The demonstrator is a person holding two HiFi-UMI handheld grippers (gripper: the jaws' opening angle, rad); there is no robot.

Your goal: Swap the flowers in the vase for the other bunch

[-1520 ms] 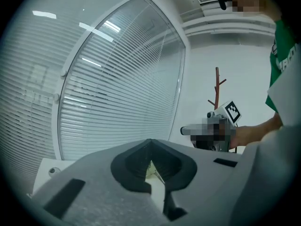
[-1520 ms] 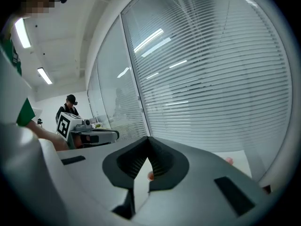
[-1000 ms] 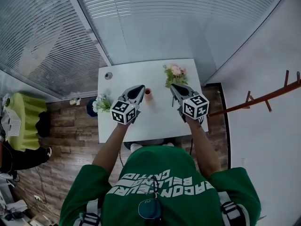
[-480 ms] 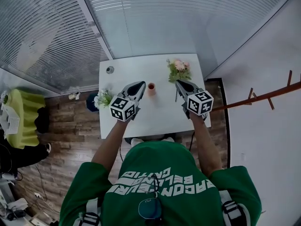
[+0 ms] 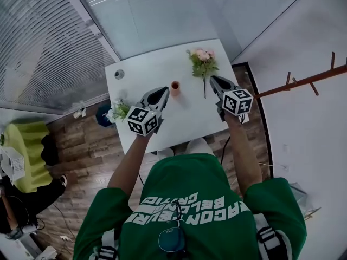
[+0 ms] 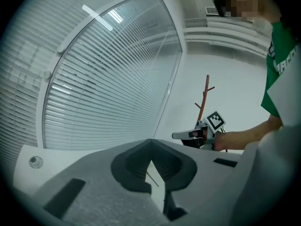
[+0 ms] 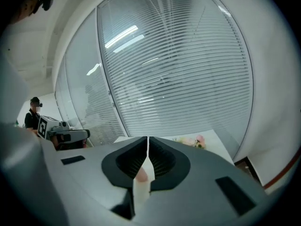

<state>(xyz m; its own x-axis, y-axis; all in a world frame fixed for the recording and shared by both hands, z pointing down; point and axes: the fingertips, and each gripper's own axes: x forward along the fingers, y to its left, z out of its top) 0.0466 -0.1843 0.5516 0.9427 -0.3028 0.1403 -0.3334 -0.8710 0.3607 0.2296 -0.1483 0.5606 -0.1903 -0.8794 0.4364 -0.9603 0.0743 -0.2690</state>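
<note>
We hold our left gripper [image 5: 164, 90] and our right gripper [image 5: 213, 79] over the white table [image 5: 184, 121], and both are squeezed tight with nothing in them. The little orange vase [image 5: 175, 87] stands on the table between them, just beside the left one. The pink flowers [image 5: 202, 60] lie flat on the table near the tip of the right gripper, and the white flowers [image 5: 116, 111] sit at the table's left edge, by our left gripper.
</note>
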